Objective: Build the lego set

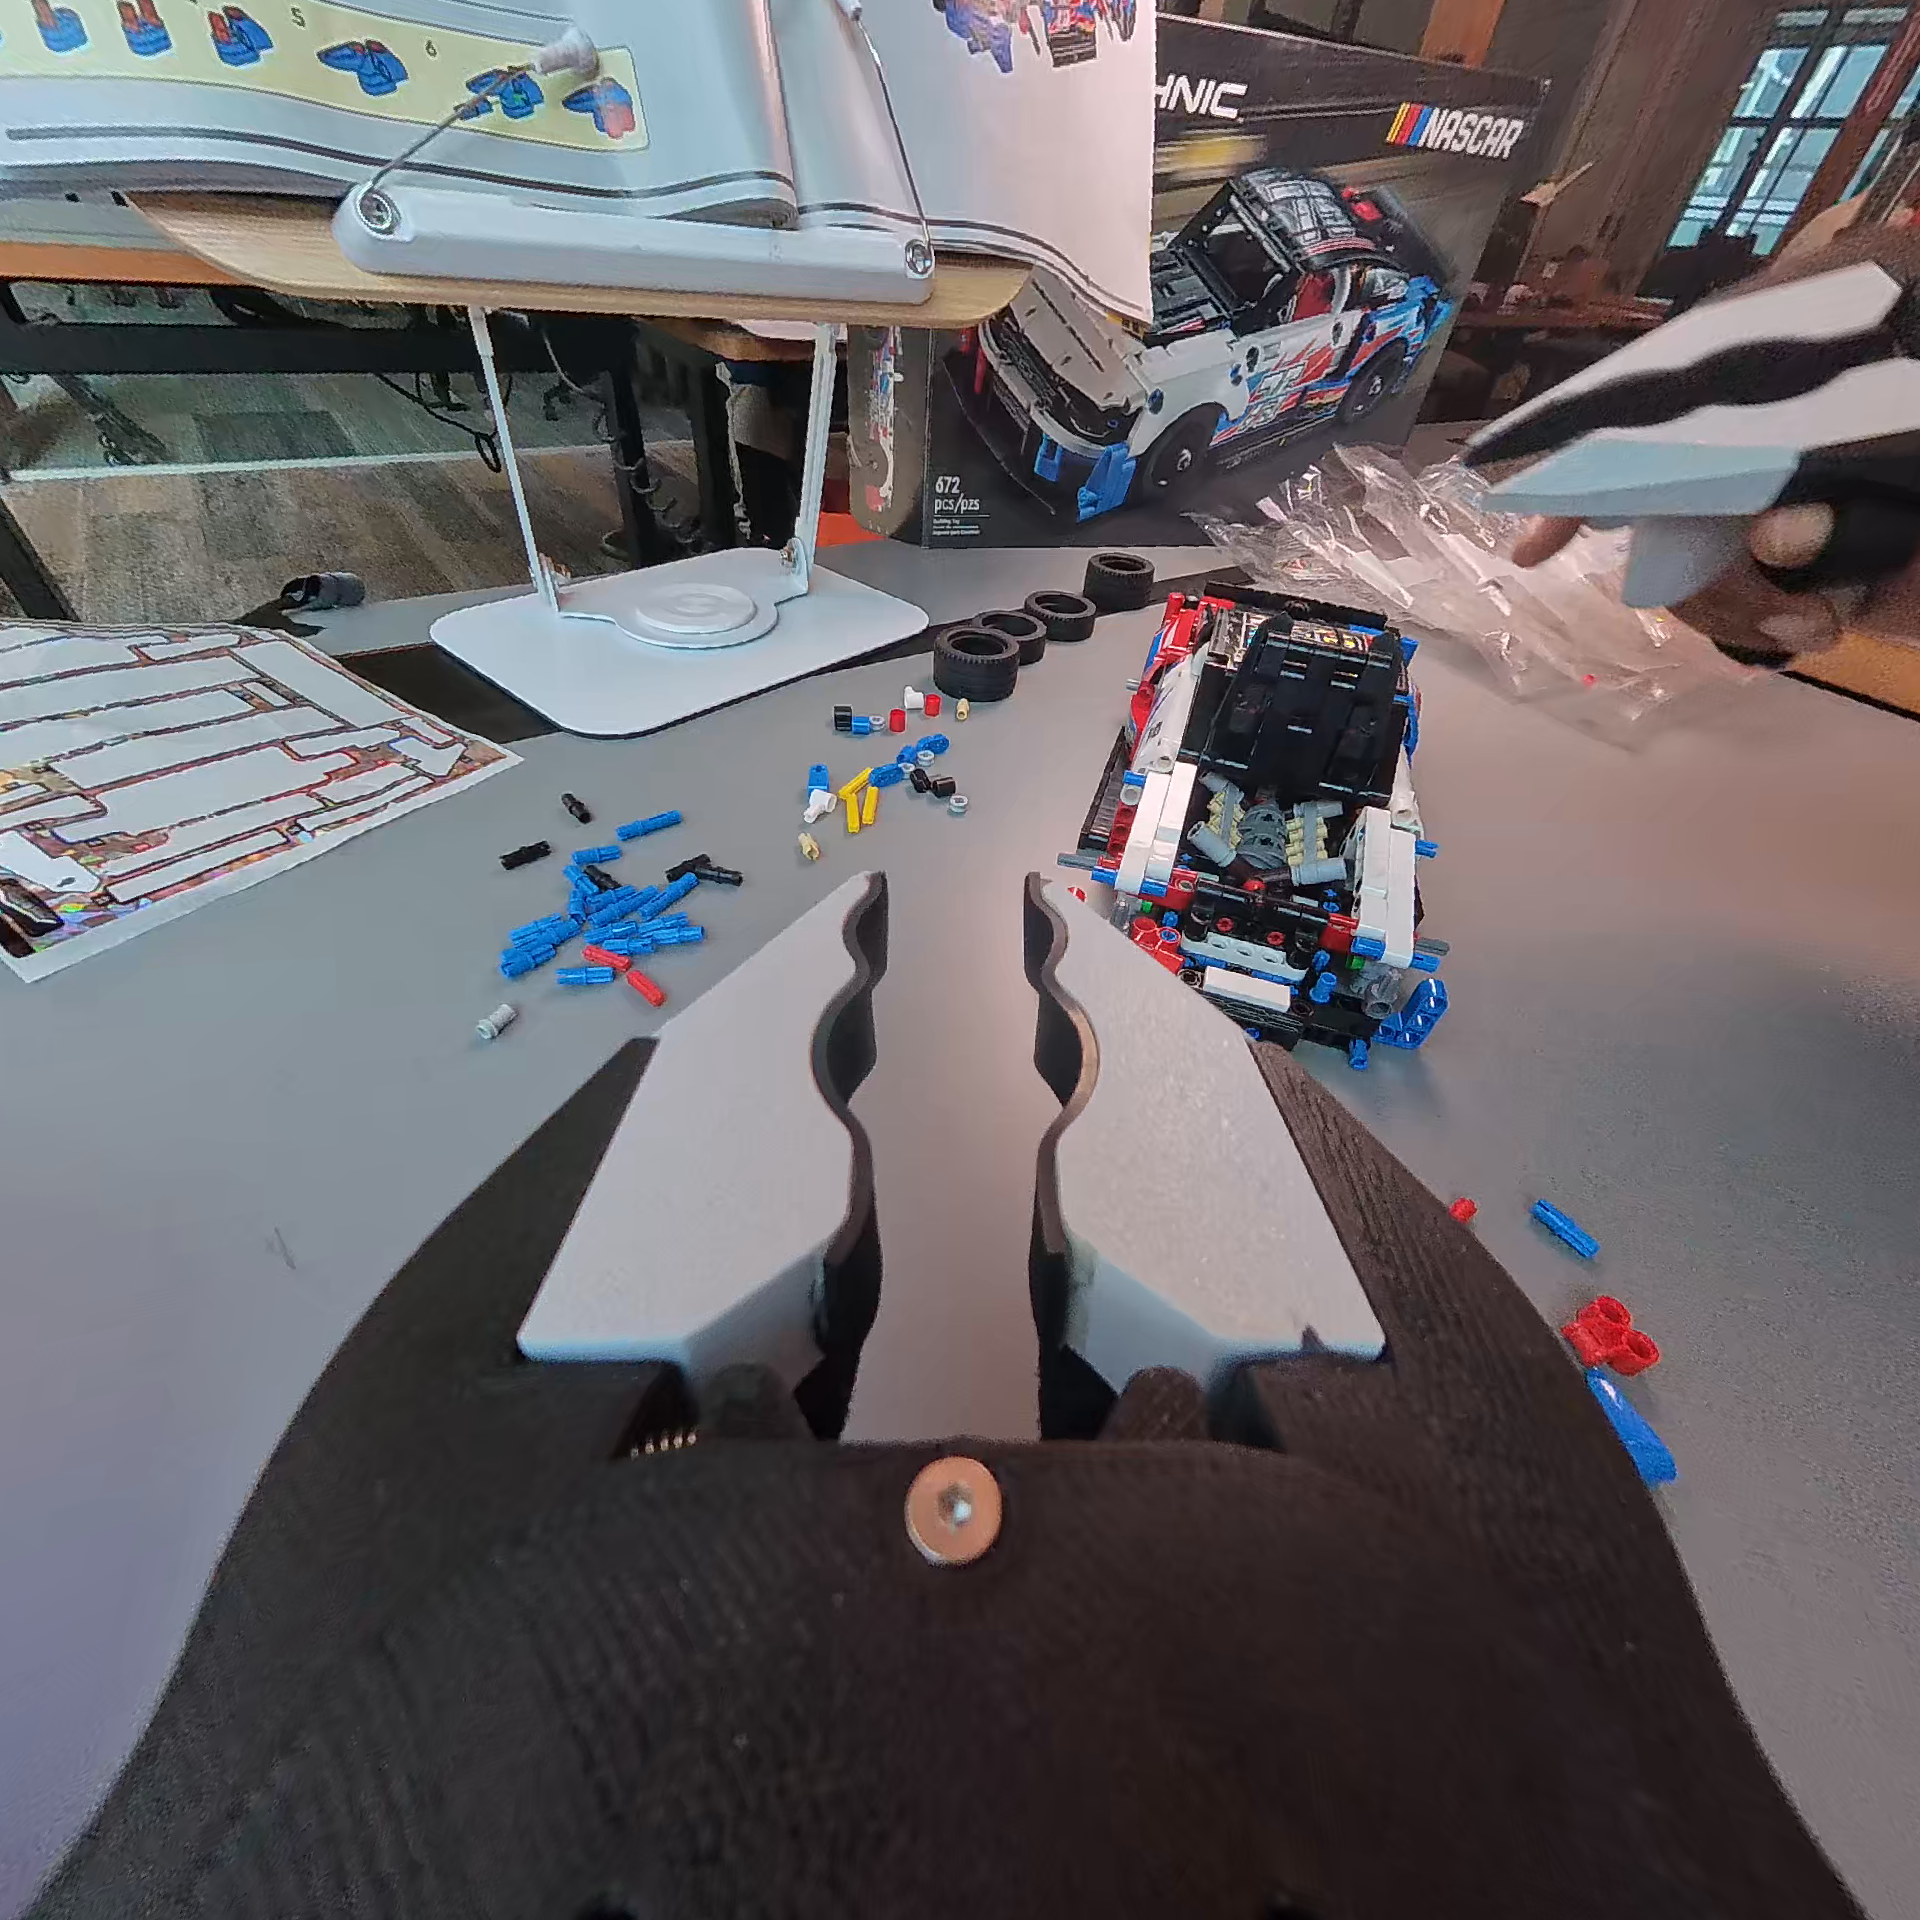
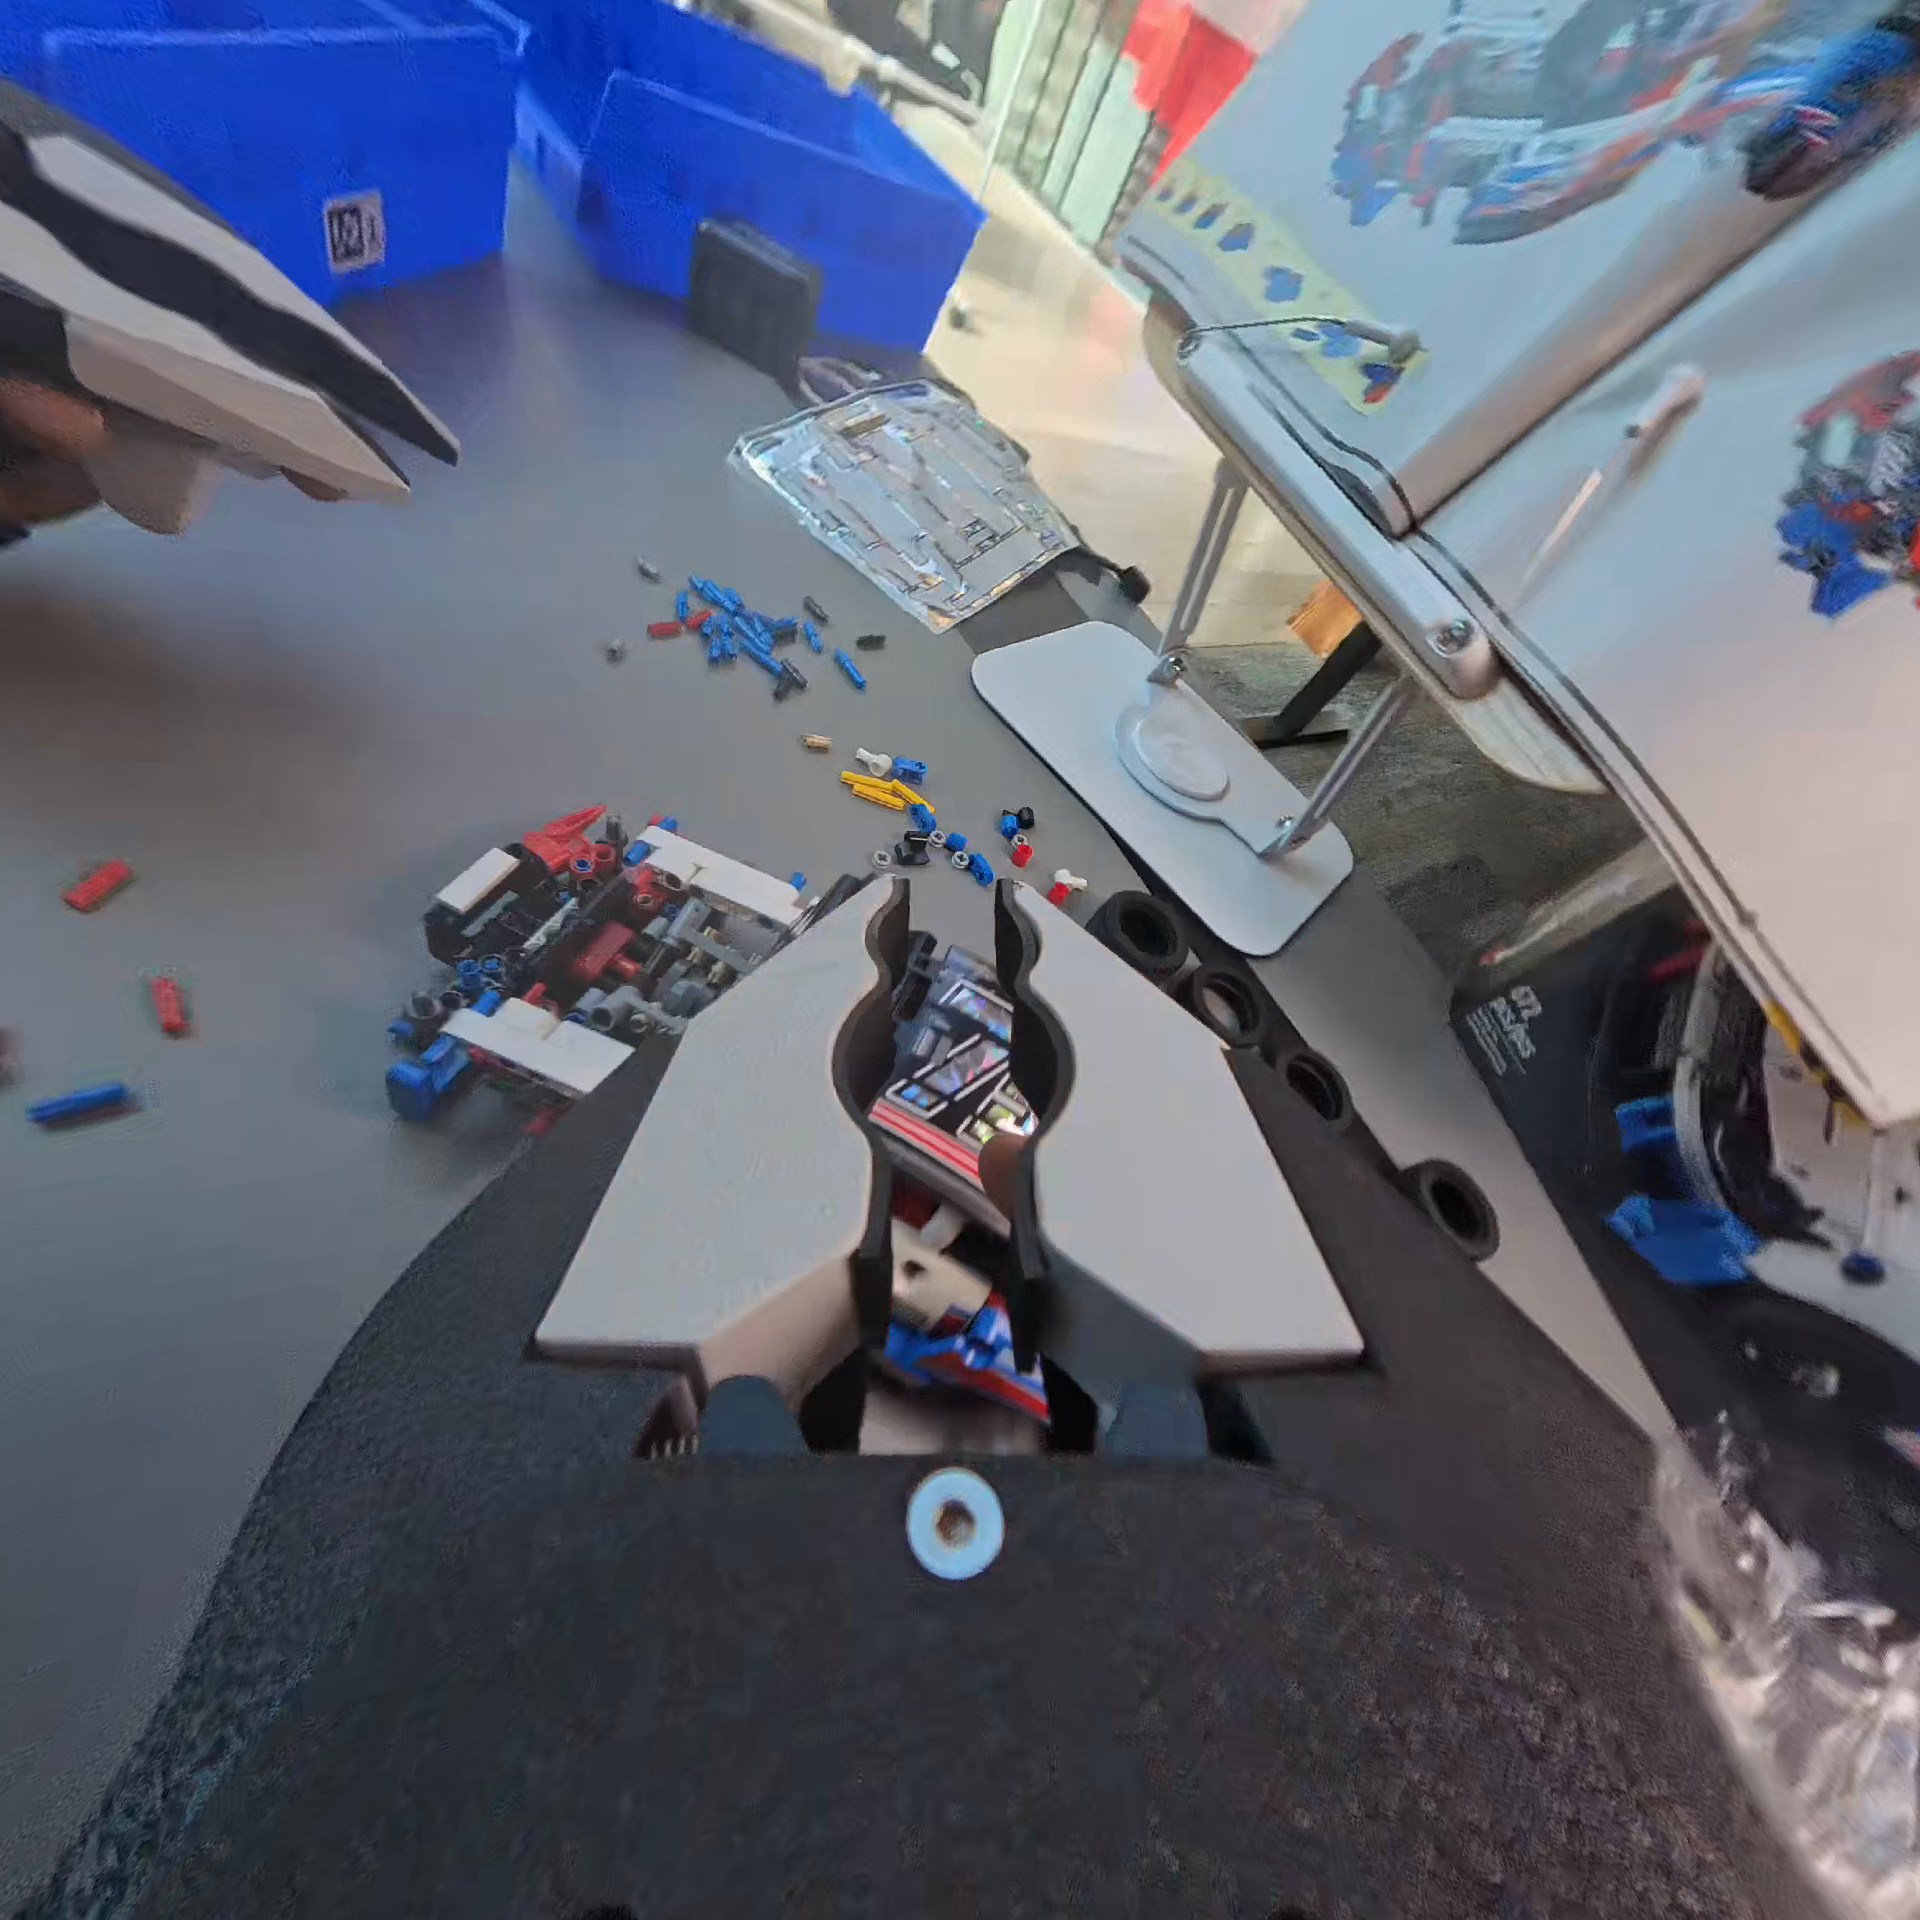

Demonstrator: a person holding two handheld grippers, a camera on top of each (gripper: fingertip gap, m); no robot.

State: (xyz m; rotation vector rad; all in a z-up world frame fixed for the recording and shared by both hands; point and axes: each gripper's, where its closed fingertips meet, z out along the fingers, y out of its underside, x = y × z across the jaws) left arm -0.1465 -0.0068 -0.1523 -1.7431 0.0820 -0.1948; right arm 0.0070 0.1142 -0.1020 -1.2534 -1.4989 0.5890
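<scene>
Lego car [image 1: 1273, 821] just right of the empty, parted left tool [image 1: 956, 894]; right tool [image 2: 951, 896] parted above it.

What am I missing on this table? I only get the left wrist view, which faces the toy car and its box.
Observer: Off to your side, some blue plastic bins stand beyond the sticker sheet.
Operator: Are the other tongs carrying a piece? I only see them side-on.
Observer: No. The right tongs are empty, with a narrow gap between the tips, and they hang above the car.
Operator: Anything else near those bins?
Observer: A flat black pad lies right beside one of them.
</scene>
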